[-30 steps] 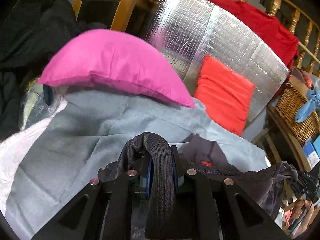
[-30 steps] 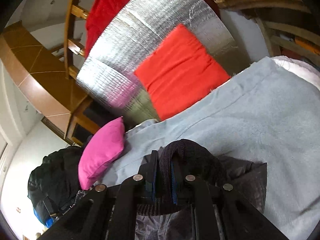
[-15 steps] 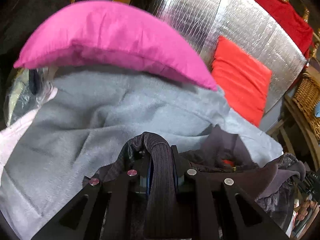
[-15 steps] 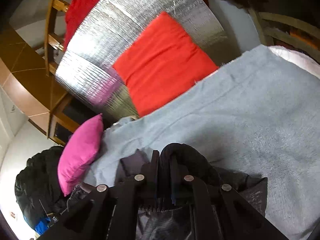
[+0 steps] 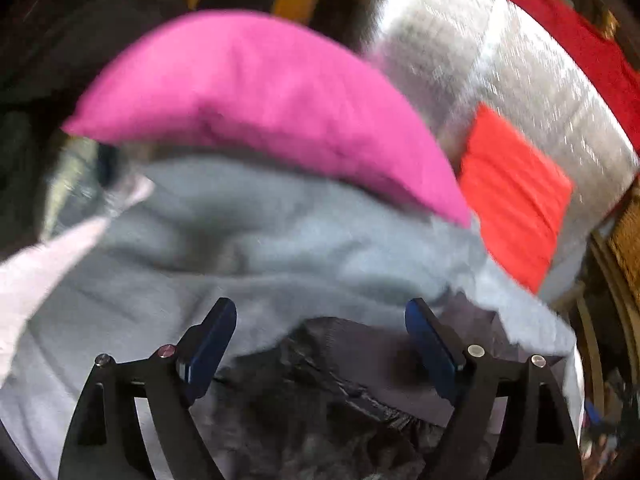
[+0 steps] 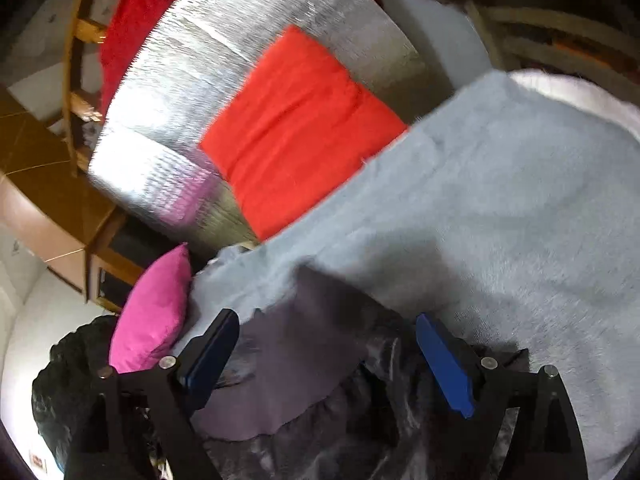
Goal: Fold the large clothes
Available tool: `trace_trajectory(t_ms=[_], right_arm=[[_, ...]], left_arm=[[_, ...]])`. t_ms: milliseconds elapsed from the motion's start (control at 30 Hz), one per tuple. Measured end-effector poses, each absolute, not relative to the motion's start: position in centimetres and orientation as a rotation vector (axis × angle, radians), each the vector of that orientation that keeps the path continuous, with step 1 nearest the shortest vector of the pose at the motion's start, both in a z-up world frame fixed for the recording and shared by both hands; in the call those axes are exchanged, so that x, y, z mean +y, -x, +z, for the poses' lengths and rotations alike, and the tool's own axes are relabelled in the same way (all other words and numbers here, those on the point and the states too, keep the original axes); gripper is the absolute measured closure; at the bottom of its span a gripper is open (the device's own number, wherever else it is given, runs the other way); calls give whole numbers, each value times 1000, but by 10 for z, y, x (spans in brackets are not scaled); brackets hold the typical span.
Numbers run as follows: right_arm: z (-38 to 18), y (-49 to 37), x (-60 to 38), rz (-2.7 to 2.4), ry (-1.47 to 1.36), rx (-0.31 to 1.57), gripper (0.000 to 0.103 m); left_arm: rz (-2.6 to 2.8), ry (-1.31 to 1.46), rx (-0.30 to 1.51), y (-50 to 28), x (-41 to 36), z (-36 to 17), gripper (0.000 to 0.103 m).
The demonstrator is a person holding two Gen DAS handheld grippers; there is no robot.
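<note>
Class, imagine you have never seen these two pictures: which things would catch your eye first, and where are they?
The bright pink pillow at the head of the grey blanket, and the red cushion leaning on the silver foil board behind. Nearer, a dark garment lies crumpled on the blanket.

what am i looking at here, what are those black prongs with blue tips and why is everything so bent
There is no robot here. A person holds a two-finger tool in each hand, and a wide-angle camera on each tool looks along its fingers, which bends the picture. One picture comes from the left hand-held gripper, the other from the right hand-held gripper. The blue tips are grip pads. A dark garment lies on a grey blanket, with a pink pillow and a red cushion behind. Both sets of jaws have just been opening and stand wide, pads clear of the cloth, so the garment lies between them unheld.
</note>
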State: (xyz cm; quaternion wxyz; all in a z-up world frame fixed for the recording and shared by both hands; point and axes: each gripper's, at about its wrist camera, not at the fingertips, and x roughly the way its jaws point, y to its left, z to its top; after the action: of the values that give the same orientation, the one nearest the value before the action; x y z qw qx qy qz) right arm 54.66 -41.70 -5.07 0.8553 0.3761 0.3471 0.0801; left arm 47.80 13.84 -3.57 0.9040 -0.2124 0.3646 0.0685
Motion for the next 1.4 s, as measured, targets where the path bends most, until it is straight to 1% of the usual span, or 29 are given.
trace_trajectory(t_ms=[133,233,367,467,500,567,667,767,933,967,1000,1033,1067,1100,1133,1167,1233,1300,1400], right_arm=[[-17,-504,-410,247,-719,703,11],[-11,-448,-399,337,-714,670,11],[-47,-356,-386,371,-788,689,11],[-99,-316,-379,333,-882,790,11],[-116,-309,-379,304,-920,822,11],[-133,-310,-380,284,-988,861,11],[-138,-325,-380,292,-1033,853,11],[-140,-339,-380,254,-1072,832,11],[-139,-356,-380,167,-1115,794,12],[-137,-359,-380,150,-1112,786,22],[-136,-364,-378,130,-1089,790,31],[-135,-367,-378,114,-1066,808,54],[-138,-372,-377,106,-1059,830,66],[-137,-375,-376,103,-1043,845,69],[-133,-377,-374,103,-1012,847,75],[-122,-379,-370,108,-960,843,79],[-99,-381,-365,124,-903,828,82],[-73,-380,-362,139,-858,804,84],[-53,-369,-359,141,-822,792,85]], left_arm=[[115,505,687,-428,164,-16,16],[85,521,643,-372,174,-23,16],[75,568,681,-305,172,-64,15],[76,599,733,-280,160,-91,15],[70,599,749,-278,157,-96,15],[52,605,776,-282,145,-105,15],[44,593,803,-288,129,-113,15],[91,566,796,-295,118,-116,9],[173,574,807,-307,117,-123,8],[181,575,808,-310,116,-123,12],[205,562,815,-311,117,-123,35],[242,538,835,-313,117,-122,60],[247,540,853,-317,119,-121,66],[235,550,860,-318,122,-119,76],[224,551,864,-319,124,-114,83],[213,546,855,-318,125,-106,86],[206,531,818,-312,124,-89,90],[204,509,782,-299,122,-73,91],[196,497,767,-274,122,-63,91]])
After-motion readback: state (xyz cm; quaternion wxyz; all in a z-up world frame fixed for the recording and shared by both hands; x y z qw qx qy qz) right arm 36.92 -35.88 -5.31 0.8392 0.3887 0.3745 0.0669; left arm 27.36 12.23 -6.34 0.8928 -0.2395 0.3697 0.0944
